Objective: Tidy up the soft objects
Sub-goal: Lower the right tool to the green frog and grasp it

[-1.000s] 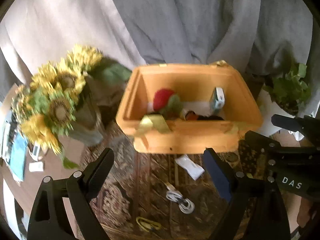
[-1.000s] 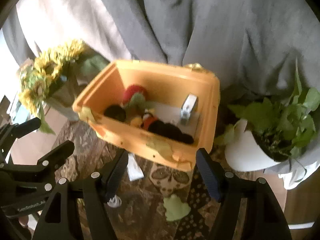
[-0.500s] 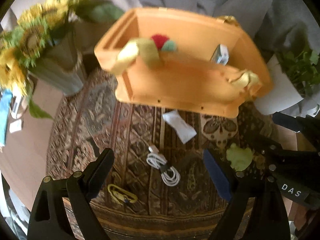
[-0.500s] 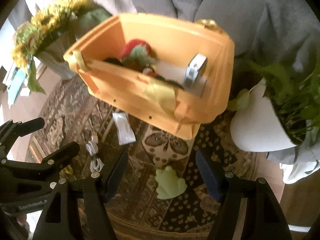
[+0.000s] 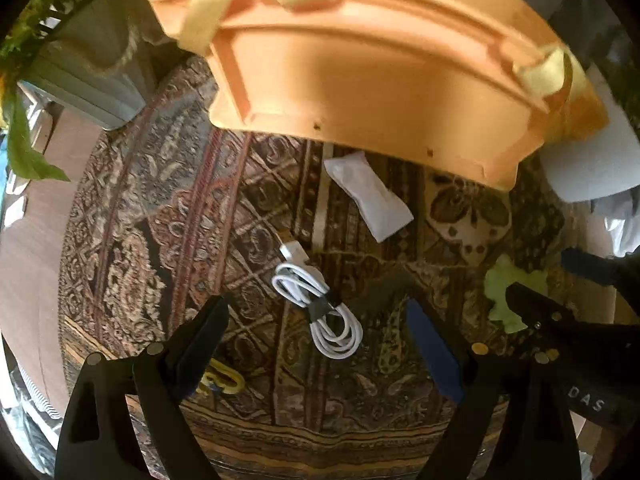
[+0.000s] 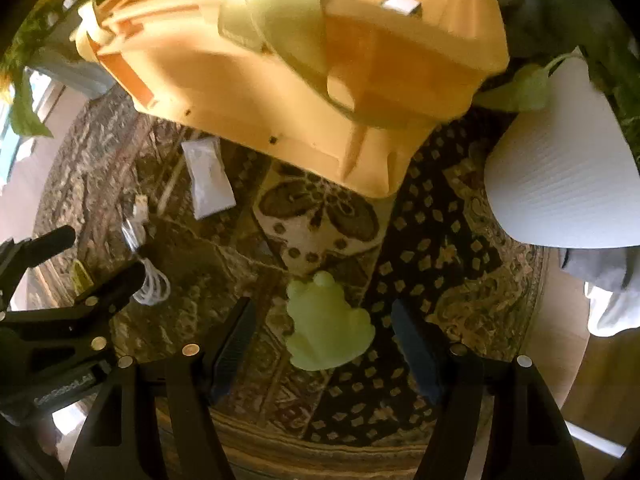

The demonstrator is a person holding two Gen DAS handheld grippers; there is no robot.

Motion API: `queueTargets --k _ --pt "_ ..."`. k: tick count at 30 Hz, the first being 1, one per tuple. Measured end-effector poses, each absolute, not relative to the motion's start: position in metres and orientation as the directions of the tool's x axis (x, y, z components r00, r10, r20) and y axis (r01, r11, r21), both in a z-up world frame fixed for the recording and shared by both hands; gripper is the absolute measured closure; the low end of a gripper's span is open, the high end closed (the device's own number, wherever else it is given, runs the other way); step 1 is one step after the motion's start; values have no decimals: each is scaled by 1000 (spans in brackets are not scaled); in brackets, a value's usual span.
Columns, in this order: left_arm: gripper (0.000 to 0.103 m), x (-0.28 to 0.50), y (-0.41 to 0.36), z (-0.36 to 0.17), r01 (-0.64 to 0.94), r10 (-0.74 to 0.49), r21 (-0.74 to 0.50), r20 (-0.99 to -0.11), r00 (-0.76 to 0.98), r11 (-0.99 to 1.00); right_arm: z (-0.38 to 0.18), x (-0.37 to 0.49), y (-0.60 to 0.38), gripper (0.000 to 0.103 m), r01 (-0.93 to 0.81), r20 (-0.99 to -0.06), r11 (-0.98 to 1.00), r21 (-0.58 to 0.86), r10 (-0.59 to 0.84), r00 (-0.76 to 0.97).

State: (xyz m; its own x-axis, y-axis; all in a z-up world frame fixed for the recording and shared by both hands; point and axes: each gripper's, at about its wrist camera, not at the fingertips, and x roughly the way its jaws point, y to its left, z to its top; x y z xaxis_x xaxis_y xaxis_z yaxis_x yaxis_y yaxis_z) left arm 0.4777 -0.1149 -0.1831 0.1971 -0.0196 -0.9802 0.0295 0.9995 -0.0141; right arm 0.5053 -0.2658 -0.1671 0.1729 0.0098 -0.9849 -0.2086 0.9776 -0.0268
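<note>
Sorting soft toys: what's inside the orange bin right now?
Only a small white-grey box shows above the orange bin rim. The rest of the interior is hidden behind its wall.

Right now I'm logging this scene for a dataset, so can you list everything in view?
orange bin: one, orange with pale yellow latches, at the back of the rug
patterned rug: one, brown and dark, covering the table
frog toy: one, pale green, on the rug between the right fingers, untouched
white packet: one, white, on the rug just in front of the bin
coiled cable: one, white, mid rug, ahead of the left gripper
yellow item: one, by the left finger, unclear what it is
white plant pot: one, right of the bin
grey vase: one, left of the bin
left gripper: black, open
right gripper: black, open
</note>
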Motion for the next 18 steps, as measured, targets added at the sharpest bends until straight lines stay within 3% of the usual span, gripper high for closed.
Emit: queueTargets --k 9,18 --pt "19 484 -125 -214 29 37 41 -988 153 999 -192 505 -268 32 -207 -991 976 -70 -45 122" --pt "49 489 -132 -238 32 17 21 -994 110 999 -215 503 -268 35 -192 -995 981 -39 -22 93"
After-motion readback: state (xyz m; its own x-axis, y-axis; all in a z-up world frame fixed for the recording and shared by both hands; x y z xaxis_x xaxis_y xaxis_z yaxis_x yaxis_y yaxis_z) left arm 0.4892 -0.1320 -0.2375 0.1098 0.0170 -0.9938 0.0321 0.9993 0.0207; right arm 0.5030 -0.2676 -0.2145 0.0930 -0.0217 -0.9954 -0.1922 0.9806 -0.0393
